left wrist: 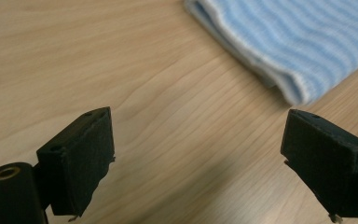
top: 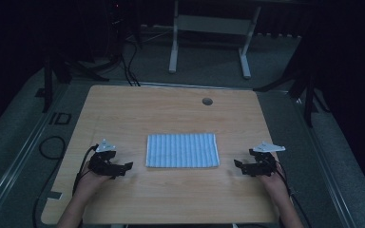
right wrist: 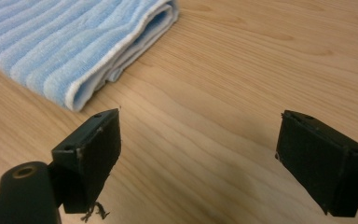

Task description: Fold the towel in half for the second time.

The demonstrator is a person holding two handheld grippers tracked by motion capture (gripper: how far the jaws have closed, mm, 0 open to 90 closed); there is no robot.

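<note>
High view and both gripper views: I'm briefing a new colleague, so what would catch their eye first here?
First, the folded blue-and-white striped towel, lying flat at the middle of the wooden table. Next, the left gripper and right gripper, resting either side of it with jaws wide open, touching nothing. The right gripper view shows the towel's stacked layers at its folded edge.

towel point(left wrist: 303, 42) cut by frame edge, under-layers hidden in fold
</note>
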